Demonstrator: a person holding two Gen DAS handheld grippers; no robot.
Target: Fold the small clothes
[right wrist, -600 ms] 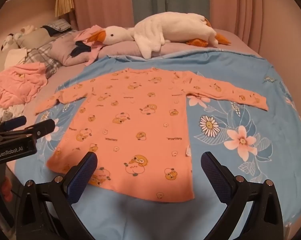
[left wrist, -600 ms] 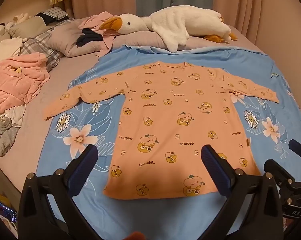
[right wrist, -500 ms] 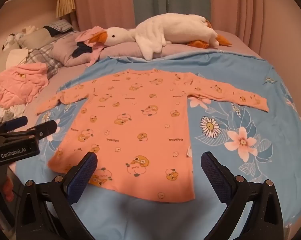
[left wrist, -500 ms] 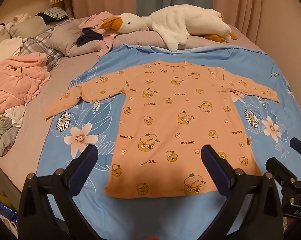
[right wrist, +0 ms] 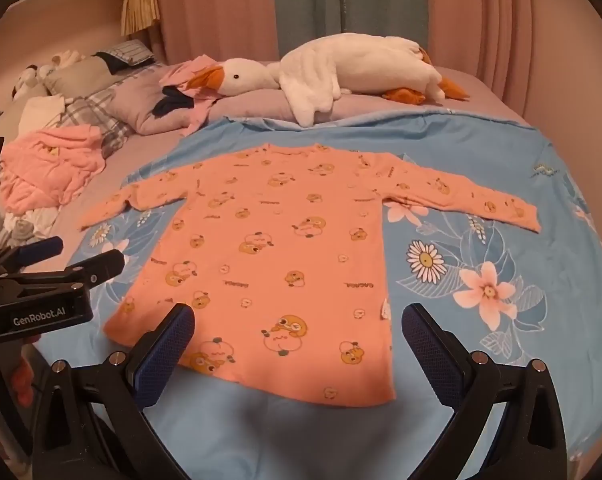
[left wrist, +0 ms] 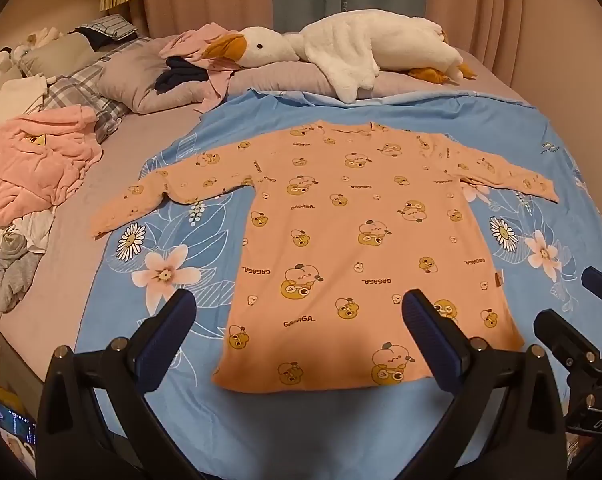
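Note:
An orange long-sleeved shirt (left wrist: 353,240) with a duck print lies flat on the blue flowered sheet (left wrist: 173,248), sleeves spread to both sides, hem nearest me. My left gripper (left wrist: 299,312) hangs open above the hem's left half, nothing between its fingers. My right gripper (right wrist: 297,320) is open too, hovering over the hem of the same shirt (right wrist: 277,256) towards its right side. In the right wrist view the left gripper (right wrist: 57,252) shows at the left edge; in the left wrist view the right gripper's fingers (left wrist: 561,324) show at the right edge.
A white plush goose (left wrist: 341,46) lies across the pillows at the head of the bed. A heap of pink and grey clothes (left wrist: 29,168) sits at the left. Grey pillows (left wrist: 141,76) with dark and pink garments lie behind. Curtains hang beyond the bed.
Both views show the shirt a touch lower and nearer the camera's bottom; the grippers have drifted slightly and stay wide open.

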